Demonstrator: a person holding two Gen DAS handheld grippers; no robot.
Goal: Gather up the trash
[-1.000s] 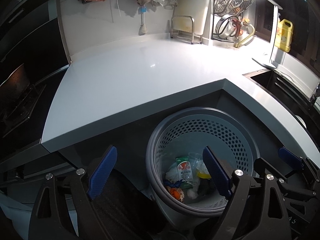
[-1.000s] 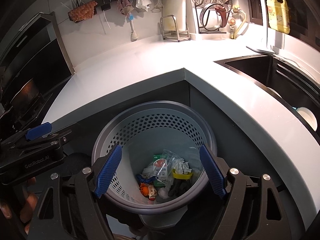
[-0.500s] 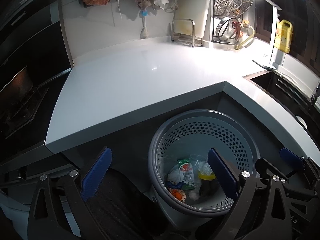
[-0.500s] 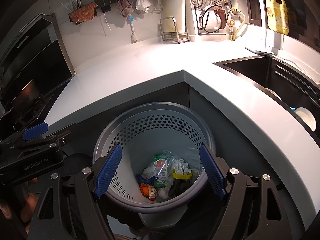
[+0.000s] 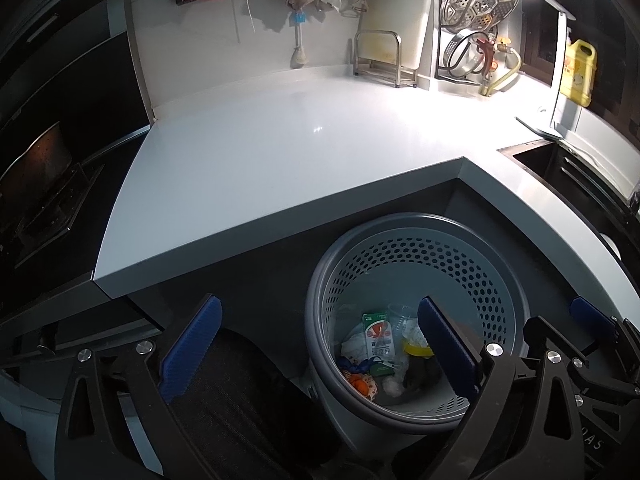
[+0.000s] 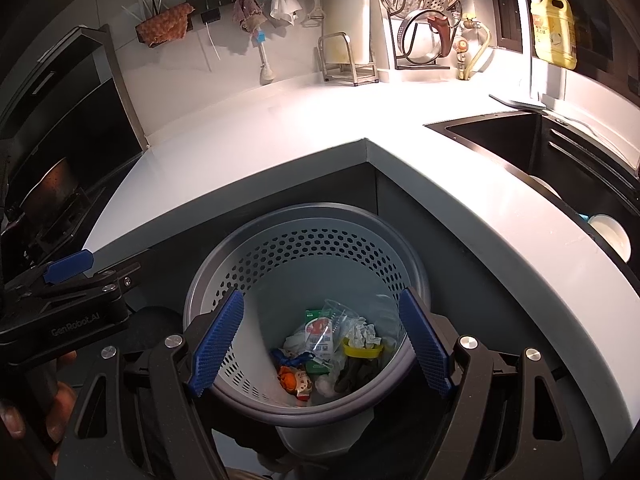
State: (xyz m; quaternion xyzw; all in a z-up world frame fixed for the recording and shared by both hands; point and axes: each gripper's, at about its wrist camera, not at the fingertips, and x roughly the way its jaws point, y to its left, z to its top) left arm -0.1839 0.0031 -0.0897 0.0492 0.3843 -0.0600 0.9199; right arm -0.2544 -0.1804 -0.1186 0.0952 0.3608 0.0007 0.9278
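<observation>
- The left gripper (image 5: 320, 350) has its blue-padded fingers (image 5: 191, 350) spread wide apart with nothing between them; it points steeply down beside the bin, its right finger overlapping the bin's mouth in the left wrist view.
- The right gripper (image 6: 320, 342) also stands with fingers (image 6: 218, 338) apart and empty, framing the bin's opening from above, one finger over each side of the rim.
- In the right wrist view the left gripper's black body shows at the left edge, with a person's hand (image 6: 56, 412) wrapped round its handle.
- The trash (image 6: 332, 354) lies in a loose heap at the bottom of the bin: a small green and white carton (image 6: 320, 334) lying flat, its long axis running roughly towards the counter corner, crumpled white paper, a clear plastic wrapper, a yellow ring-like piece (image 6: 362, 350), something dark, a blue strip and an orange printed wrapper (image 6: 294, 380).
- The bin (image 6: 416, 276) is a round grey basket with a perforated upper wall, upright, mouth facing up, set on the floor in the inner corner of the counter, close against the dark cabinet fronts.
- The white counter (image 6: 280, 136) bends around that corner; a dark sink (image 6: 520, 140) is sunk into its right run, with a white bowl in it.
- At the back wall stand a metal rack, a steamer tray and a yellow bottle (image 6: 554, 32); cloths hang from a rail.
- A dark stove area lies to the left.
</observation>
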